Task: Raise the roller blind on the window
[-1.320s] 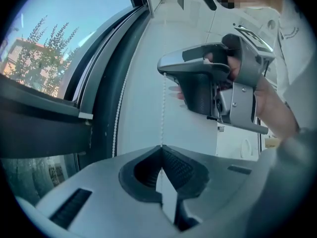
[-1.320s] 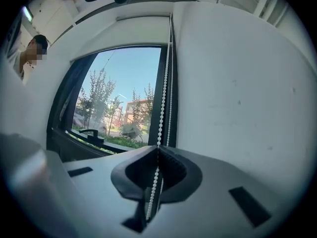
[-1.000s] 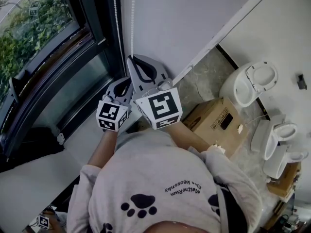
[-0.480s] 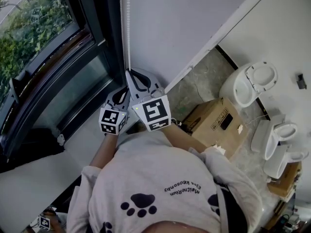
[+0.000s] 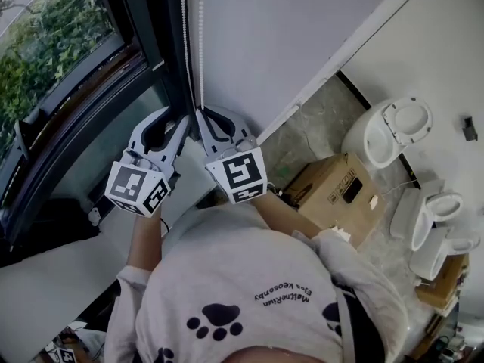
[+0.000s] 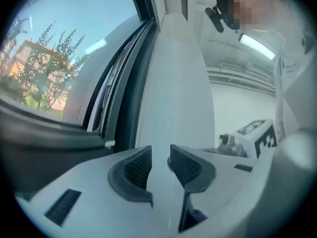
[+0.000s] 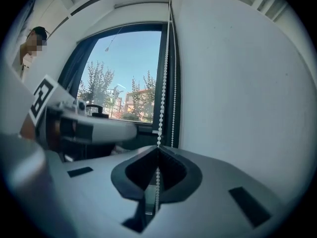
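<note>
A white bead chain (image 5: 201, 44) hangs in two strands beside the dark window frame (image 5: 162, 44). My right gripper (image 5: 203, 113) is shut on one strand (image 7: 164, 83), which runs down between its pads (image 7: 171, 165); the other strand (image 7: 173, 93) hangs free just right of it. My left gripper (image 5: 178, 121) sits close to the left of the right one, by the second strand (image 5: 184, 29). Its jaws have just been opening, and in the left gripper view the gripper (image 6: 161, 158) shows a plain gap with nothing in it. The window glass (image 7: 126, 78) is uncovered.
A white wall (image 5: 287, 29) rises right of the chain and a pale sill (image 5: 68, 259) runs under the window. On the floor to the right stand a cardboard box (image 5: 336, 191), a toilet (image 5: 389, 131) and more white sanitary ware (image 5: 435, 214).
The left gripper has opened and risen up and to the left, beside the right one. The right gripper came down with the chain a second ago and has stayed put since.
</note>
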